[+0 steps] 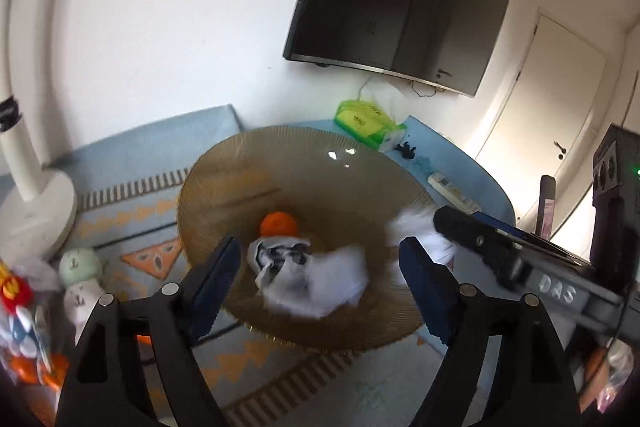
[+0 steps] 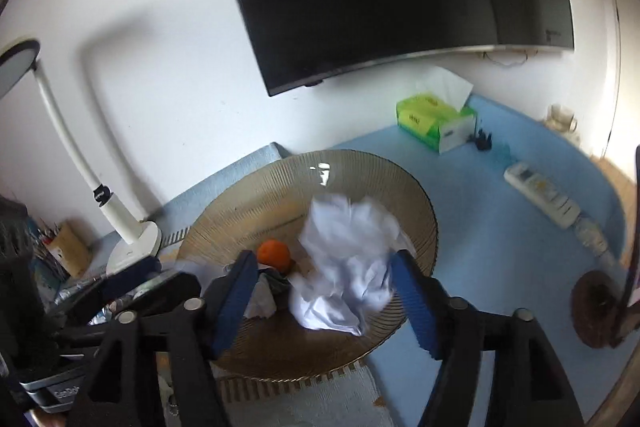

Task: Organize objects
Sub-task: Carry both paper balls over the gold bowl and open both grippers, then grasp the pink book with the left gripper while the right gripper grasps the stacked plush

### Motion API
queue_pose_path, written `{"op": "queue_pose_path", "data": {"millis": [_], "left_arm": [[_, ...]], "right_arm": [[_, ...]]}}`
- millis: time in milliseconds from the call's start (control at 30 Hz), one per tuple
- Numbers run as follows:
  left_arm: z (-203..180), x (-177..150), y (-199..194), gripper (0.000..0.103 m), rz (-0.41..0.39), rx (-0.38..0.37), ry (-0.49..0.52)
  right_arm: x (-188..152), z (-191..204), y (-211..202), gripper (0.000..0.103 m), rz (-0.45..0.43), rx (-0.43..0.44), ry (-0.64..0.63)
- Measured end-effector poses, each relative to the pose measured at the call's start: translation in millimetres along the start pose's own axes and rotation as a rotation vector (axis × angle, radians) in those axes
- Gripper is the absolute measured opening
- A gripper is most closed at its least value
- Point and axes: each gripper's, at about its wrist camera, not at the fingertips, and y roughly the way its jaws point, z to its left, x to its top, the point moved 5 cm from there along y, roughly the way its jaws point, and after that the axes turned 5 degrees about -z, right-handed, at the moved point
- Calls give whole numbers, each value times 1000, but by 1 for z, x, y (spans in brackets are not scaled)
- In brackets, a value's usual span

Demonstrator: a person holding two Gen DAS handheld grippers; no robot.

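Observation:
A wide ribbed amber glass bowl (image 1: 240,187) (image 2: 248,195) stands on the blue table. An orange (image 1: 279,223) (image 2: 273,253) lies in it, beside a crumpled white wad with a dark-patterned part (image 1: 320,283). My left gripper (image 1: 320,243) hangs open over the bowl's near side, above that wad. My right gripper (image 2: 322,263) is open too. A blurred crumpled white paper (image 2: 344,267) lies between its fingers over the bowl, with a gap on the left side. In the left wrist view the right gripper's finger (image 1: 472,235) reaches in from the right by a white scrap (image 1: 412,223).
A green tissue box (image 2: 432,119) and a white remote (image 2: 540,191) lie on the blue cloth at the back right. A white desk lamp (image 2: 132,239) stands left of the bowl. Small toys (image 1: 80,275) crowd the left edge. A dark round mat (image 2: 596,307) sits at the right.

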Motion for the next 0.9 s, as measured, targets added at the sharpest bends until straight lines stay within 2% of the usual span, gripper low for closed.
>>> {"op": "queue_pose_path", "data": {"millis": [133, 233, 300, 367, 467, 533, 567, 667, 833, 900], "left_arm": [[8, 10, -50, 80, -84, 7, -16], [18, 14, -107, 81, -173, 37, -30], [30, 9, -149, 87, -211, 99, -37], [46, -4, -188, 101, -256, 163, -50], [79, -38, -240, 102, -335, 343, -56], [105, -67, -255, 102, -326, 474, -59], [122, -87, -256, 102, -299, 508, -79], [161, -126, -251, 102, -232, 539, -148], [189, -151, -237, 102, -183, 568, -216], [191, -154, -238, 102, -187, 540, -226]], "right_arm": [[7, -2, -29, 68, -61, 21, 13], [15, 24, -69, 68, -128, 74, -21], [14, 50, -99, 68, -174, 114, -67], [3, 78, -125, 68, -206, 167, -119], [-25, 110, -140, 68, -199, 259, -144], [-57, 130, -134, 68, -162, 303, -155], [-74, 139, -126, 68, -140, 308, -167], [-116, 161, -94, 68, -46, 316, -199], [-164, 189, -52, 68, 20, 288, -318], [-169, 190, -42, 68, 53, 266, -340]]}}
